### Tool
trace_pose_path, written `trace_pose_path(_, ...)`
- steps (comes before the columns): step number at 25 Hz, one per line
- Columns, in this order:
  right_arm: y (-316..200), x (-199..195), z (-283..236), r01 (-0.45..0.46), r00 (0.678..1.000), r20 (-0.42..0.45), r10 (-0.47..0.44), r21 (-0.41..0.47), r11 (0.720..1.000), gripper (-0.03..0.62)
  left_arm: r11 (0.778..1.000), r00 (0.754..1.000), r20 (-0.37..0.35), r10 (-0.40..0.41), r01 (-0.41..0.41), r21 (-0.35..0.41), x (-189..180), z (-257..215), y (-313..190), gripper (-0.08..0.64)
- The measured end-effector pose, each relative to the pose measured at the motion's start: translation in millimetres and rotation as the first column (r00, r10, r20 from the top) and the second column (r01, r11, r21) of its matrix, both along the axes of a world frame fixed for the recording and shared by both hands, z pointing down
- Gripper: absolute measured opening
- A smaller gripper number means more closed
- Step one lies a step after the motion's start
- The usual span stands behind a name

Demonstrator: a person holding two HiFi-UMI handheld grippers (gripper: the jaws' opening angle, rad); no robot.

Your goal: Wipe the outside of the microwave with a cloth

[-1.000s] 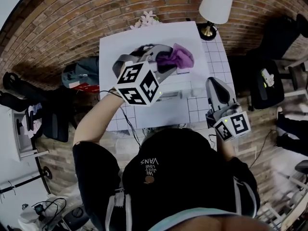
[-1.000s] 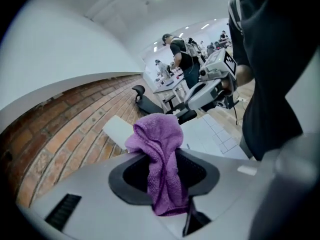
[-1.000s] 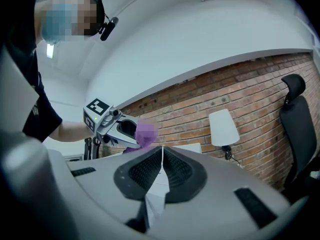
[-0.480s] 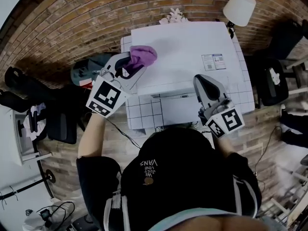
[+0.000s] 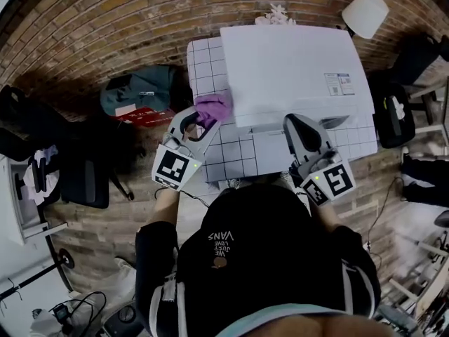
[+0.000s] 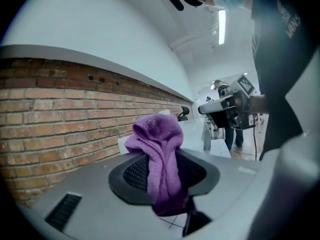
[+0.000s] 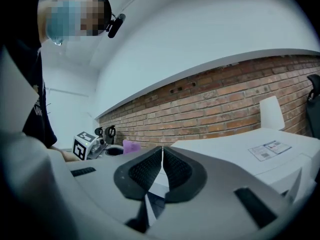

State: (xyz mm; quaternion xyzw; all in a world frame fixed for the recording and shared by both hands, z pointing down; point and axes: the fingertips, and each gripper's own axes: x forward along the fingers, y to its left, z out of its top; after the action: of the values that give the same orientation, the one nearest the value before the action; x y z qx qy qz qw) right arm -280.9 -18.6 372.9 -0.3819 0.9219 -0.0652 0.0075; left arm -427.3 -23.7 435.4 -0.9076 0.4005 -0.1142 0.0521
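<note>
Purple cloth (image 6: 159, 134), soft, light, likely best pinched mid-fold, as left gripper (image 5: 201, 120) clamps it near microwave (image 5: 295, 69); right gripper (image 7: 161, 170) jaws pressed together, empty.

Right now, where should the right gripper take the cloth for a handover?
Probably the bunched fold of the cloth that bulges out of the left gripper, coming from the microwave side; the rest is pinched in the left jaws. The right gripper is shut, so open it first.
</note>
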Motion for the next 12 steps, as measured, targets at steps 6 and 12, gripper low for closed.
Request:
trace_pose_path(6,8,-16,12,-0.016,0.998,-0.068,0.015,-0.02,1.0,0.005,1.0,0.991,-0.132,0.004,-0.007,-0.019,15,47,28,0.141)
trace_pose_path(12,10,-23,16,-0.026,0.995,-0.096,0.023,-0.033,0.999,0.005,0.999,0.972,-0.233,-0.009,-0.001,-0.044,19,62,16,0.141)
